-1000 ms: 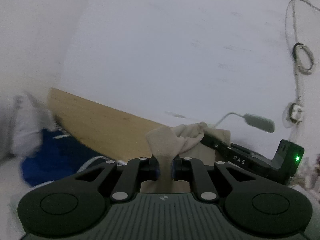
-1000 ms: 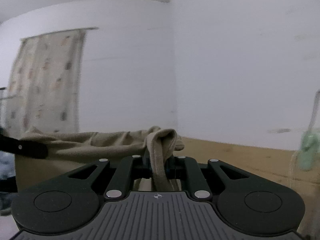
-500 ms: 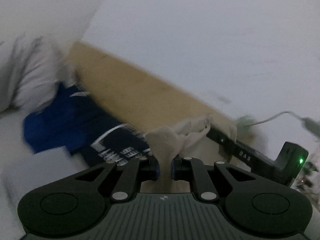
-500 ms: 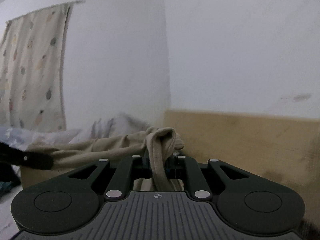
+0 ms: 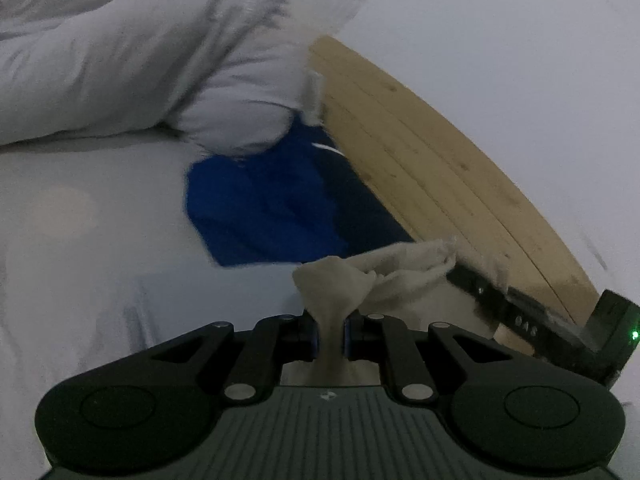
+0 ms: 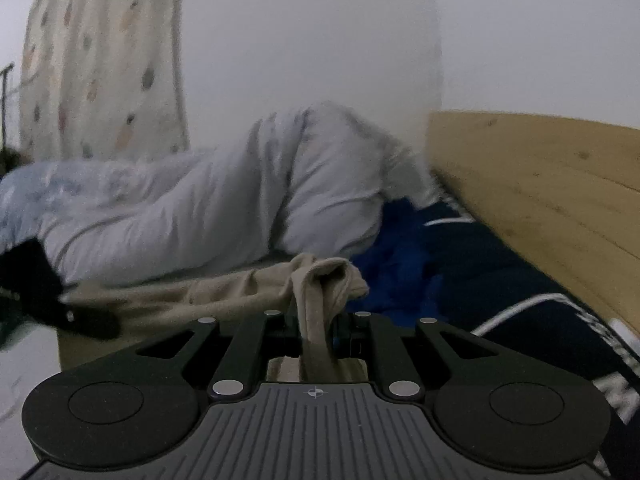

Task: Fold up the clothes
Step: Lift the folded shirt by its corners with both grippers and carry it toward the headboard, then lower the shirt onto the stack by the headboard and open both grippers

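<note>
A white bed (image 5: 80, 280) fills most of the left wrist view, with a wooden headboard (image 5: 440, 168) running along its far edge under a white wall (image 5: 500, 40). A pale duvet (image 6: 200, 208) lies bunched at the head of the bed, below a spotted curtain (image 6: 100, 60). Beside the headboard lie a blue garment (image 5: 272, 208) and a navy one with white lettering (image 6: 520, 280), touching the duvet.

The beige garment (image 6: 192, 292) is stretched between the two grippers, above the bed and near the blue garment. The left gripper (image 5: 331, 334) is clamped on a bunched corner of it, the cloth pinched between its blue pads. The right gripper (image 6: 316, 332) is likewise closed tight on another gathered fold, which humps up just past its fingers.
</note>
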`<state>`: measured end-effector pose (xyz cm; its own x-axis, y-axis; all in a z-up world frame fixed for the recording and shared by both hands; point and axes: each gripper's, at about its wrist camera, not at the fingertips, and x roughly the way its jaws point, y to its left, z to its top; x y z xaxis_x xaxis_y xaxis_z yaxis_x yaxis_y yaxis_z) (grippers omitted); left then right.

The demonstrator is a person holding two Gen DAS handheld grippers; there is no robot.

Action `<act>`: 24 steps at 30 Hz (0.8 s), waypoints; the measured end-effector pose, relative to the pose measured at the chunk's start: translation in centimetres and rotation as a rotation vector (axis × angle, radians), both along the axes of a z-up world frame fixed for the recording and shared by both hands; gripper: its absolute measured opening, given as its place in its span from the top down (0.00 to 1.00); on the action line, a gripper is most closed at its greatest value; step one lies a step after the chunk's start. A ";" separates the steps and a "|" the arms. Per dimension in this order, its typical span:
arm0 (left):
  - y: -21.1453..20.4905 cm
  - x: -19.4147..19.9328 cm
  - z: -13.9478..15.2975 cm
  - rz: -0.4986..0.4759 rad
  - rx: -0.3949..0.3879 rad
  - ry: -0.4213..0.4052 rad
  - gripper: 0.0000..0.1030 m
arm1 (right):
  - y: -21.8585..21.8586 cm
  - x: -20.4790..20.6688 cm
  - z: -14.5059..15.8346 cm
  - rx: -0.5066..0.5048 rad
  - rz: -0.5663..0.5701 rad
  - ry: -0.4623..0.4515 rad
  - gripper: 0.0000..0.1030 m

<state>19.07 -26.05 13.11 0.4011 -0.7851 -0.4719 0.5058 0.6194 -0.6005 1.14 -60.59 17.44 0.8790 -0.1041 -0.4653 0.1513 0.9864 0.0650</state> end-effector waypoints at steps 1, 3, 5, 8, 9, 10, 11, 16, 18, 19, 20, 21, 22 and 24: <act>-0.6 1.8 -0.6 0.018 0.019 0.012 0.86 | -0.1 1.4 0.1 0.000 0.019 0.025 0.87; -1.1 4.4 -2.6 0.051 0.061 0.049 0.86 | -0.4 4.2 -0.9 0.005 0.046 0.088 0.87; -2.0 6.8 -5.3 0.067 0.119 0.079 0.86 | -1.0 6.2 -2.9 0.017 0.052 0.148 0.87; -4.1 8.6 -8.9 0.096 0.178 0.120 0.86 | -1.3 9.1 -6.8 0.028 0.043 0.234 0.87; -4.2 8.9 -10.0 0.099 0.193 0.121 0.86 | -1.3 10.0 -8.1 0.034 0.040 0.256 0.86; -4.2 9.1 -10.7 0.105 0.198 0.124 0.85 | -1.3 10.5 -9.2 0.038 0.033 0.270 0.86; -4.2 9.3 -11.3 0.111 0.202 0.128 0.84 | -1.3 11.0 -10.1 0.043 0.025 0.280 0.86; -4.4 8.8 -13.1 0.107 0.194 0.081 0.64 | -1.3 12.0 -13.1 0.053 -0.041 0.295 0.68; -3.7 7.3 -12.6 0.102 0.160 0.046 0.51 | -1.7 11.4 -13.7 0.021 -0.096 0.291 0.40; -3.1 6.0 -12.0 0.107 0.139 0.029 0.46 | -1.9 10.7 -13.6 0.005 -0.126 0.270 0.37; -2.7 5.5 -11.8 0.126 0.133 0.000 0.33 | -2.1 10.1 -13.5 -0.009 -0.157 0.247 0.31; -2.2 4.9 -11.5 0.163 0.143 -0.031 0.16 | -2.4 9.7 -13.3 -0.028 -0.199 0.224 0.25; -1.7 4.3 -11.3 0.202 0.153 -0.056 0.11 | -2.5 9.0 -13.0 -0.065 -0.249 0.200 0.22; -0.6 3.5 -11.0 0.247 0.166 -0.095 0.09 | -2.4 7.5 -12.2 -0.144 -0.332 0.154 0.19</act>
<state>22.54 -26.68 2.08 0.6188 -0.5735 -0.5368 0.3767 0.8163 -0.4379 8.62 -62.96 5.19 0.7075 -0.4445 -0.5495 0.4605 0.8797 -0.1187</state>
